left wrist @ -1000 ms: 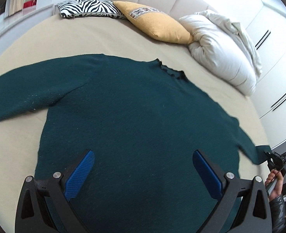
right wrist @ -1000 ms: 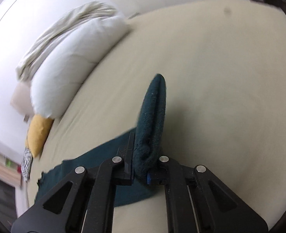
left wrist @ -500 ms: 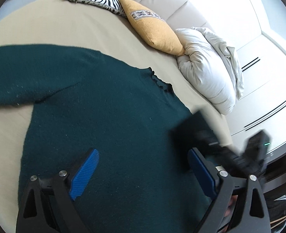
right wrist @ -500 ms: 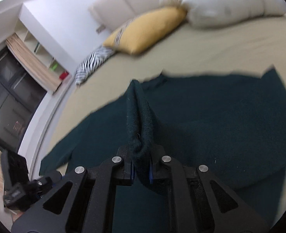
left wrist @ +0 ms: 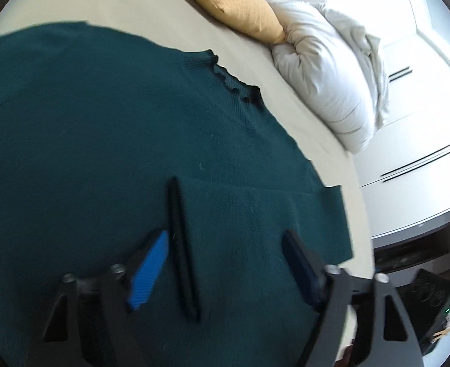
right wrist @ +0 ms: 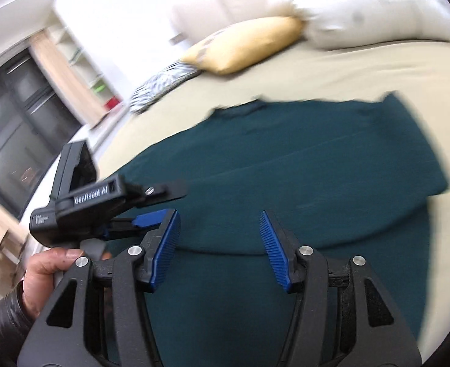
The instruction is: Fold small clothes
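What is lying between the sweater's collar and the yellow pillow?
Only bare beige sheet. In the left wrist view, nothing rests between the collar and the yellow pillow.

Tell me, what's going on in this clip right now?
A person with a handheld gripper in each hand is folding a dark green sweater spread on a beige bed. One sleeve lies folded across the body. The right gripper is open and empty above it, and the left gripper hovers open beside it over the sweater. A yellow pillow and a white duvet sit at the head.
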